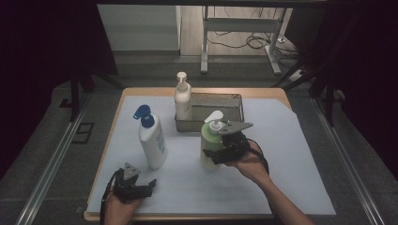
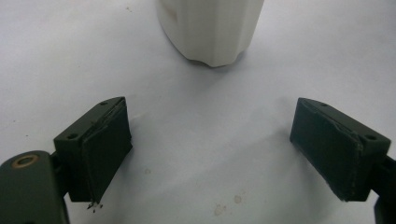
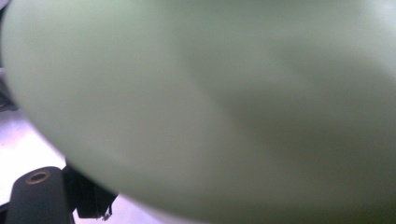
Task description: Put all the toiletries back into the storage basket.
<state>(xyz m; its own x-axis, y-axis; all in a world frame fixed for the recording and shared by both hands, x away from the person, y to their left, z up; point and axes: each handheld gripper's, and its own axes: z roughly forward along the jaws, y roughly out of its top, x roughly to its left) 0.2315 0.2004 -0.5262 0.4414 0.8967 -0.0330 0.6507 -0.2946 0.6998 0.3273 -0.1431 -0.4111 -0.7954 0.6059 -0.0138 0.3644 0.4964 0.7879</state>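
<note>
Pale green pump bottle [image 1: 209, 143], white pump head: stood upright on white sheet, just in front of metal tray, right of blue-capped bottle. Body clasped from right side. Green wall [image 3: 210, 102] seen blurred, close.

Black grippers [image 1: 136, 186], trailing black cables

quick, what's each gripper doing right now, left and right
Left gripper: open, holding nothing, jaws wide apart over the white sheet.
Right gripper: closed on the green pump bottle.
</note>
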